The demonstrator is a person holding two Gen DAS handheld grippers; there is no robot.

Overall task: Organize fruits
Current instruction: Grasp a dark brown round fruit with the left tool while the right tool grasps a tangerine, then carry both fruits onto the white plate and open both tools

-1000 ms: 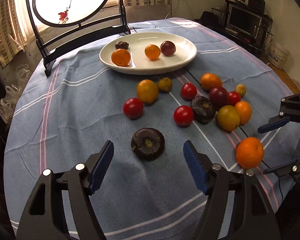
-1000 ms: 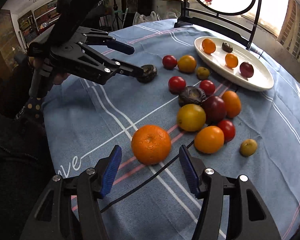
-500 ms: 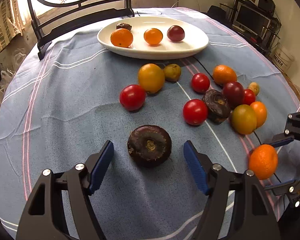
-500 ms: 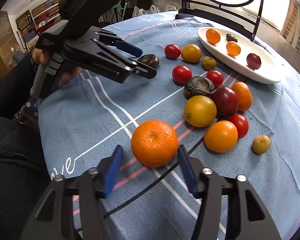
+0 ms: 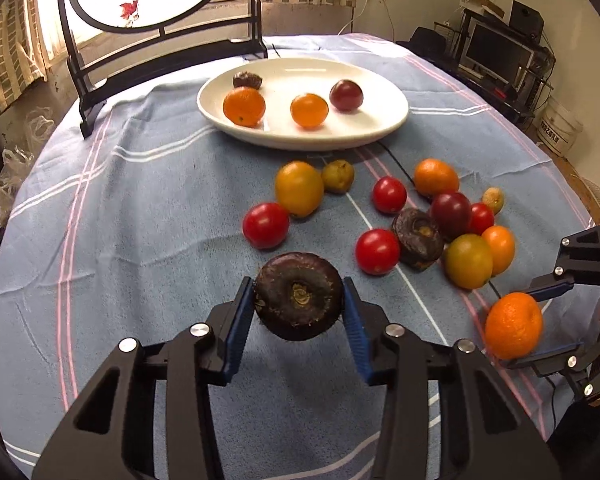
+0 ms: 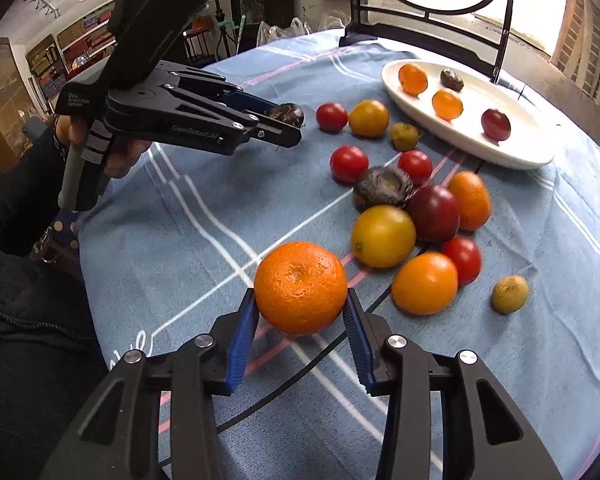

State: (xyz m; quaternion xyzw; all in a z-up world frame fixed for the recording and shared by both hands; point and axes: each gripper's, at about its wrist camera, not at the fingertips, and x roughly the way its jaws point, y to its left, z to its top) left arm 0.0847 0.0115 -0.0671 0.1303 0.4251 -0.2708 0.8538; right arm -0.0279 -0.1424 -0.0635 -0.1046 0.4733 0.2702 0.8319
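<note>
The dark, flat round fruit (image 5: 299, 295) sits clamped between the blue pads of the left tongs (image 5: 299, 312), near the surface's near edge. The mandarin (image 6: 301, 287) is pinched the same way in the right tongs (image 6: 301, 320), toward the near right edge of the surface (image 5: 140, 208), over pink stripes in the blue cloth and a thin black cable (image 6: 300, 364).

Between both held fruits and the white plate (image 5: 380, 128) at the far edge lies a loose scatter. Ahead of the left tongs are a red tomato (image 5: 265, 225), a yellow-orange fruit (image 5: 299, 188) touching it and a small brownish fruit (image 5: 337, 176). To the right, a tight cluster includes a second dark fruit (image 5: 417, 239), a plum (image 5: 451, 210), red tomatoes and orange and yellow fruits, several touching.

On the plate rest an orange fruit (image 5: 244, 106), a smaller orange one (image 5: 309, 110), a dark red plum (image 5: 346, 95) and a dark brown piece (image 5: 247, 79), apart from each other. A black stand with a round panel (image 5: 160, 36) rises just behind the plate.
</note>
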